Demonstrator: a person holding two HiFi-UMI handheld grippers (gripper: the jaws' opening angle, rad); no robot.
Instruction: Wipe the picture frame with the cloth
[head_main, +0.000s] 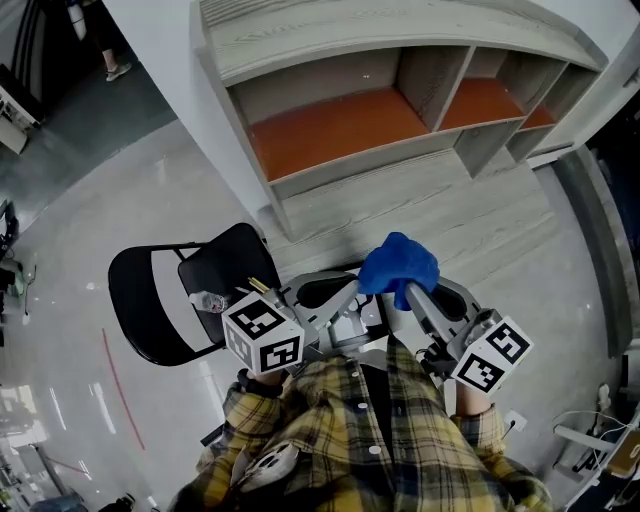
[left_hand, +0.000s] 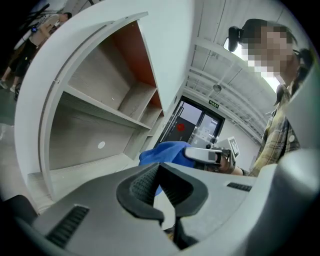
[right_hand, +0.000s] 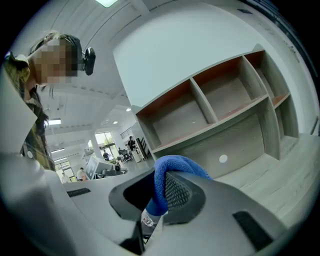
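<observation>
Just ahead of the person's plaid shirt (head_main: 330, 430), the left tongs (left_hand: 160, 167) are closed on nothing. The right tongs (right_hand: 161, 192) pinch the blue cloth (head_main: 398, 265), which is held up in the air. Beyond them a black chair (head_main: 160, 300) stands on the floor, and farther off is a grey shelf unit (head_main: 330, 40) with orange panels.

Left tool (left_hand: 160, 172), jaws together, before a shelf unit (left_hand: 100, 107).
Nothing sits between the jaws; just beyond them a blue cloth (left_hand: 162, 152) bunches against the right tool (left_hand: 207, 156), with orange-backed shelves behind.
</observation>
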